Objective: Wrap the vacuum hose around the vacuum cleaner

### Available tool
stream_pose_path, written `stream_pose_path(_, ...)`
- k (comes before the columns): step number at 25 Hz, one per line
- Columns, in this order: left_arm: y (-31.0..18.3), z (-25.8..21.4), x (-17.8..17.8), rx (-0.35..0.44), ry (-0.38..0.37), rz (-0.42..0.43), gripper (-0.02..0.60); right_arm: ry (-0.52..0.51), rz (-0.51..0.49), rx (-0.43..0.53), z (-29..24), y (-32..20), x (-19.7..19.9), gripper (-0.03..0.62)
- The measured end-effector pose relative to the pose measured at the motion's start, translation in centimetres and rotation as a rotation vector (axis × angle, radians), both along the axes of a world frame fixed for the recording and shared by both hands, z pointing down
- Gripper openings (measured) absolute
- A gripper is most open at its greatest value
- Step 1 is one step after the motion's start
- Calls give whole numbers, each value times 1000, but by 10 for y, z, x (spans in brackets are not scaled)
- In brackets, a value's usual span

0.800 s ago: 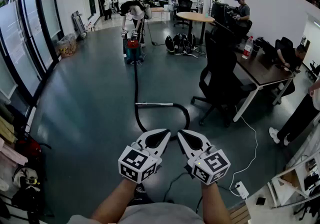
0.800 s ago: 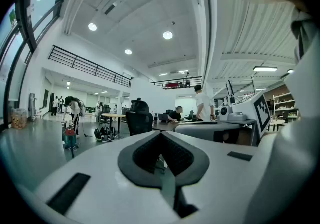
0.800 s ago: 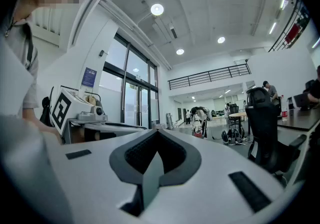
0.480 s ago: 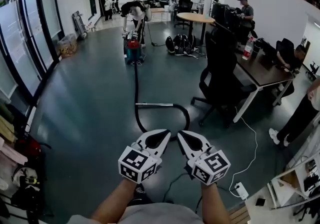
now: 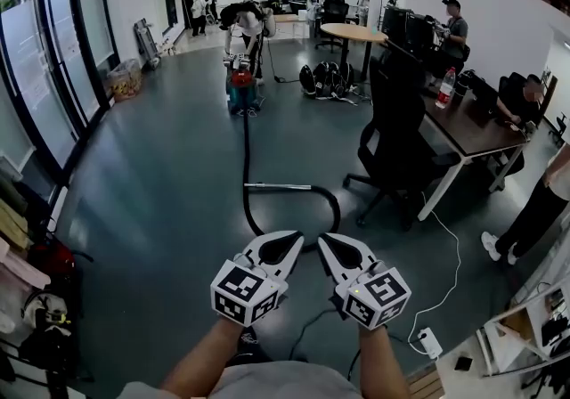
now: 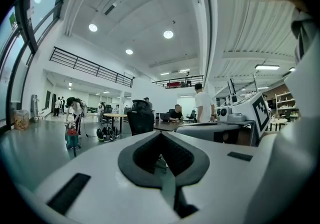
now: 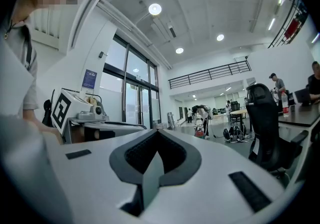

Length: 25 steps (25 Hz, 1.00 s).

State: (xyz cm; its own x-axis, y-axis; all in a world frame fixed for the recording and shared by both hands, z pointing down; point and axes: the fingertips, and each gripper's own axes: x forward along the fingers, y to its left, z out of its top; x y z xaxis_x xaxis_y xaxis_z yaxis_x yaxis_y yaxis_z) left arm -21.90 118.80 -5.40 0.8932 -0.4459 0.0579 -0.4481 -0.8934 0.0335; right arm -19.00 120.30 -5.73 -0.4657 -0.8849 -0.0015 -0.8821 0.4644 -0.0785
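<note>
The vacuum cleaner [image 5: 240, 90], red on top and teal below, stands far off on the grey floor, with a person bent over it. Its black hose [image 5: 247, 152] runs toward me, then loops right at a metal tube [image 5: 278, 185] and curves down behind my grippers. My left gripper [image 5: 297, 236] and right gripper [image 5: 323, 239] are side by side low in the head view, both shut and empty, well short of the vacuum. The vacuum cleaner [image 6: 71, 136] looks small and distant past the left gripper [image 6: 160, 134]. The right gripper [image 7: 157, 132] also faces the far-off vacuum cleaner [image 7: 200, 131].
A black office chair [image 5: 394, 134] stands right of the hose loop, beside a dark desk [image 5: 468, 126] with seated people. A white cable and power strip [image 5: 430, 341] lie at lower right. A round table [image 5: 359, 31] and bags [image 5: 323, 79] sit behind. Glass wall at left.
The head view has shifted a little, so the room sits slightly differently in the frame. Both grippers keep the same place and stay shut.
</note>
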Motion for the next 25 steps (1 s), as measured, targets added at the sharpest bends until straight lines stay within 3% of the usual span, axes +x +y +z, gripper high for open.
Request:
stream_pose_path(15, -39, 7, 24, 2, -29, -12, 6, 18, -18, -9, 3, -40, 32, 3)
stream_pose_path(25, -149, 12, 34, -2, -16, 18, 6, 35, 19, -29, 9, -144, 43, 3)
